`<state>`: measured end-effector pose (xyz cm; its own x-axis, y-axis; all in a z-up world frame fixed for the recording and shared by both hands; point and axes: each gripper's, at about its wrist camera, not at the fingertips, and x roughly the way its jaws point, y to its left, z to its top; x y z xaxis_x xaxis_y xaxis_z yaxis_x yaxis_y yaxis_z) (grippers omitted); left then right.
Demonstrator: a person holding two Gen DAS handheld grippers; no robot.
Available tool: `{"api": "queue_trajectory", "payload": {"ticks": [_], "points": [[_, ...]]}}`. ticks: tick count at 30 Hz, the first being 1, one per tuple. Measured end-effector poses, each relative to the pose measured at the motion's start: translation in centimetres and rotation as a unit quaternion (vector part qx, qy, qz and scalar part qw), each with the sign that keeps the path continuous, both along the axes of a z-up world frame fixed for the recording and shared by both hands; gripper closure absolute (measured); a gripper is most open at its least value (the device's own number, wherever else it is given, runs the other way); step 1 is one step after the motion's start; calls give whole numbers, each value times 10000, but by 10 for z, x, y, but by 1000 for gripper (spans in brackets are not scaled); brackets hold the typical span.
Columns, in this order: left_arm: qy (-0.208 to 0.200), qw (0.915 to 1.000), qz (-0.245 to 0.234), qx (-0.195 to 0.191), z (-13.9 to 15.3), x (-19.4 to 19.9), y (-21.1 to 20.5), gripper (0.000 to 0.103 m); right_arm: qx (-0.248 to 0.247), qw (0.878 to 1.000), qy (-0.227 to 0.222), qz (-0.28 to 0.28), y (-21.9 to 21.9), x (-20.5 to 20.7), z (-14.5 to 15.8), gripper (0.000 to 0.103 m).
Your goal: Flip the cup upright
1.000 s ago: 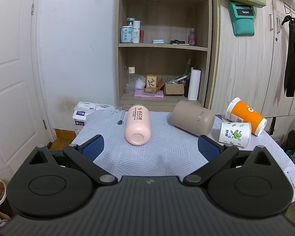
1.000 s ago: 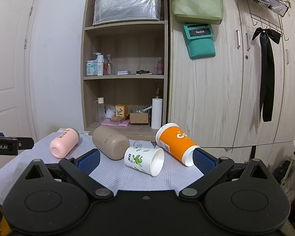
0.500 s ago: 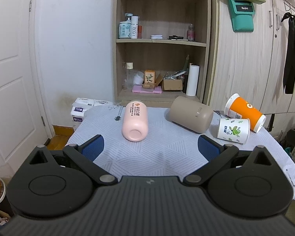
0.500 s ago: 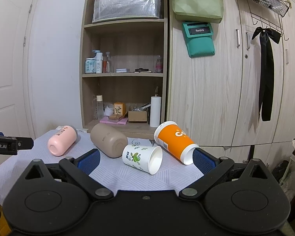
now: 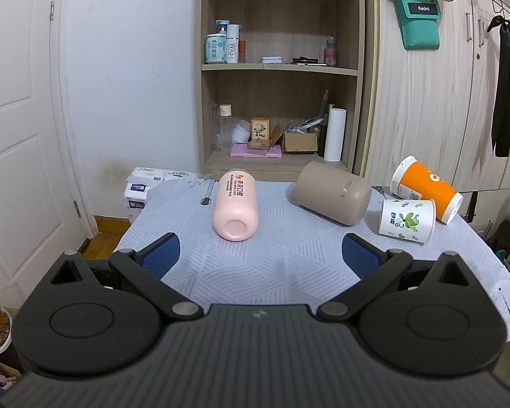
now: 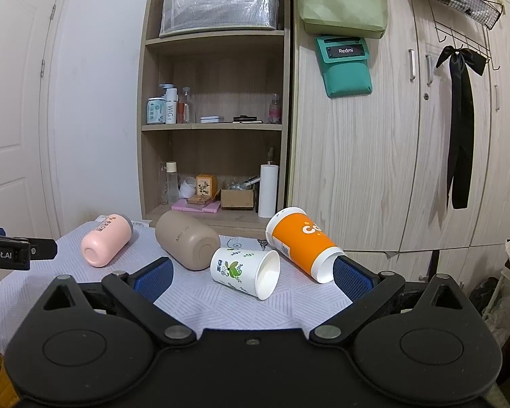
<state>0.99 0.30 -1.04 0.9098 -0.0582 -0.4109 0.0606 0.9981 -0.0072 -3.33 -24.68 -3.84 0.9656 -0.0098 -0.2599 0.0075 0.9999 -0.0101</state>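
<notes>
Four cups lie on their sides on the cloth-covered tabletop [image 5: 289, 272]: a pink plastic cup [image 5: 235, 209], a beige cylindrical cup [image 5: 333, 197], a white paper cup with green leaves [image 6: 244, 268] and an orange paper cup [image 6: 302, 243]. The left gripper [image 5: 260, 255] and the right gripper [image 6: 253, 277] are both spread wide, holding nothing.

Even, soft indoor light; sharp focus, faint shadows, strong fisheye bending at edges.

- White panelled door [image 5: 13, 129] at far left, white wall [image 5: 125, 68] beside it.
- Open wooden shelf unit [image 6: 214, 129] straight ahead, cluttered.
- Pale wood-grain wardrobe [image 6: 391, 156] ahead right; black ribbon [image 6: 460, 129] hangs there.
- Wooden floor [image 5: 102, 241] below left.
</notes>
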Motion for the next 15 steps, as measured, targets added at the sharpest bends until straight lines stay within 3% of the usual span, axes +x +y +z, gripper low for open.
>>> {"api": "queue_trajectory", "payload": {"ticks": [8, 12, 15], "points": [[40, 10000, -85, 24, -1, 3, -3, 0, 21, 10000, 38, 40, -1, 4, -3, 1], [61, 9992, -295, -266, 3, 14, -7, 0, -87, 9999, 86, 113, -4, 12, -7, 1], [72, 9976, -680, 50, 5, 30, -23, 0, -215, 9995, 123, 184, -7, 18, -9, 1]]}}
